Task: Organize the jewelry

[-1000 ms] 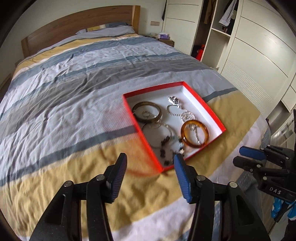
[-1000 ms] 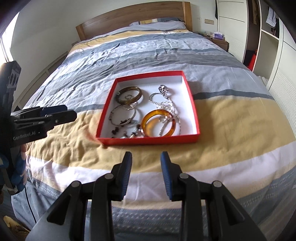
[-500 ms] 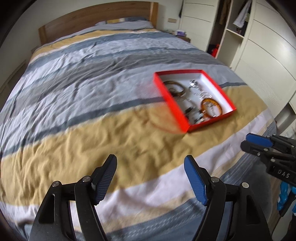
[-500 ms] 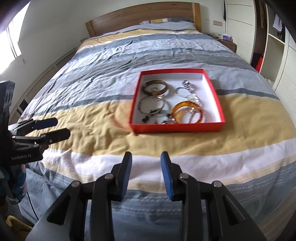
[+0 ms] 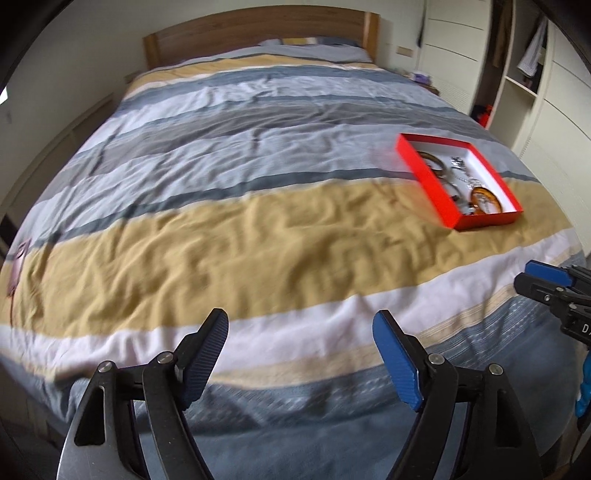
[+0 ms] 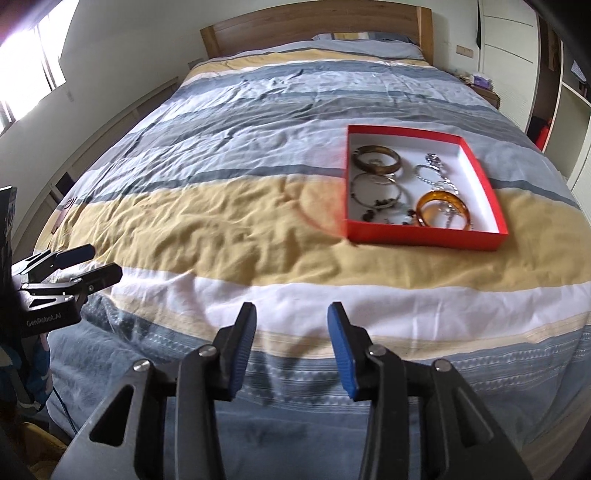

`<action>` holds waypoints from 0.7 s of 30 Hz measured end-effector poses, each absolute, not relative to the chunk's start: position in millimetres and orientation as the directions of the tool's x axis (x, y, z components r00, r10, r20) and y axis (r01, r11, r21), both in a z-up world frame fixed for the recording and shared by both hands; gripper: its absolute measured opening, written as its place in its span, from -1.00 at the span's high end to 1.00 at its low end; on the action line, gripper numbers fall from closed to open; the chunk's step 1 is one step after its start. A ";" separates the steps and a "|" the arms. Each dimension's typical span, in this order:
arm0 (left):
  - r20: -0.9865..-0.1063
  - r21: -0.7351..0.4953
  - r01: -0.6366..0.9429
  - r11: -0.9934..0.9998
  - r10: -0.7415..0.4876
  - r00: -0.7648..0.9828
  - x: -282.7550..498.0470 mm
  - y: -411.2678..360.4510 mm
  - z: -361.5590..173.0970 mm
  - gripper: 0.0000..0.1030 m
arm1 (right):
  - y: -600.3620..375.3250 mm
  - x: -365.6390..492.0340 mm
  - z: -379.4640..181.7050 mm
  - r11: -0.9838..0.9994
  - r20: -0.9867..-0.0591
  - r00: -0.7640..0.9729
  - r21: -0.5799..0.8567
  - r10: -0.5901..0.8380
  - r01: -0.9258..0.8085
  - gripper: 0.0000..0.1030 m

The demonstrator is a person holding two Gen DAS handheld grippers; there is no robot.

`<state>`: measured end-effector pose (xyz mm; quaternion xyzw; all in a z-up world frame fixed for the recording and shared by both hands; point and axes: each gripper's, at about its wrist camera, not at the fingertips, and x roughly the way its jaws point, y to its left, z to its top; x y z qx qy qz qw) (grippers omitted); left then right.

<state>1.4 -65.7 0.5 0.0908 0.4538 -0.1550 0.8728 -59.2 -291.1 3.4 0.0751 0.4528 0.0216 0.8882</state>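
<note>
A red box (image 6: 476, 177) (image 5: 421, 162) with a white inside lies on the striped bed. In it are an amber bangle (image 6: 443, 212), a brown bangle (image 6: 376, 158), a thin wire bangle (image 6: 376, 188), a silver chain (image 6: 436, 173) and dark beads. My left gripper (image 5: 301, 354) hangs over the bed's foot, far to the left of the box, its jaws opening with nothing between them. My right gripper (image 6: 291, 343) is also back from the box, over the foot of the bed, jaws opening and empty.
The striped duvet (image 6: 240, 229) covers the whole bed, with a wooden headboard (image 6: 314, 26) at the far end. White wardrobes and open shelves (image 5: 532, 74) stand along the right. A window (image 6: 26, 66) is at the left.
Both grippers have drawn back and leftward from the box, so it now looks smaller and further right. The left jaws have spread wider; the right jaws have opened a little.
</note>
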 end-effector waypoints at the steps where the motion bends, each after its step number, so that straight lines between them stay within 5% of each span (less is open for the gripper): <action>1: -0.816 0.025 0.336 0.942 -0.175 0.551 -2.2 -60.9 0.8 -0.56 | -288.5 -61.1 3.6 0.988 -0.797 0.596 0.151 0.101 0.035 0.25; 5: -0.792 0.029 0.266 0.963 -0.141 0.595 -15.7 -45.9 8.2 -0.61 | -278.3 -75.1 8.9 0.988 -0.761 0.647 0.131 0.049 0.079 0.24; 17: -0.677 0.012 0.204 0.979 -0.142 0.722 -58.7 -29.4 48.1 -0.64 | -267.7 -108.8 34.2 0.985 -0.669 0.740 0.070 -0.069 0.156 -0.20; 21: -0.633 0.019 0.205 0.978 -0.147 0.760 -72.2 -31.7 59.3 -0.86 | -269.8 -119.3 38.1 0.982 -0.652 0.753 0.068 -0.091 0.177 -0.28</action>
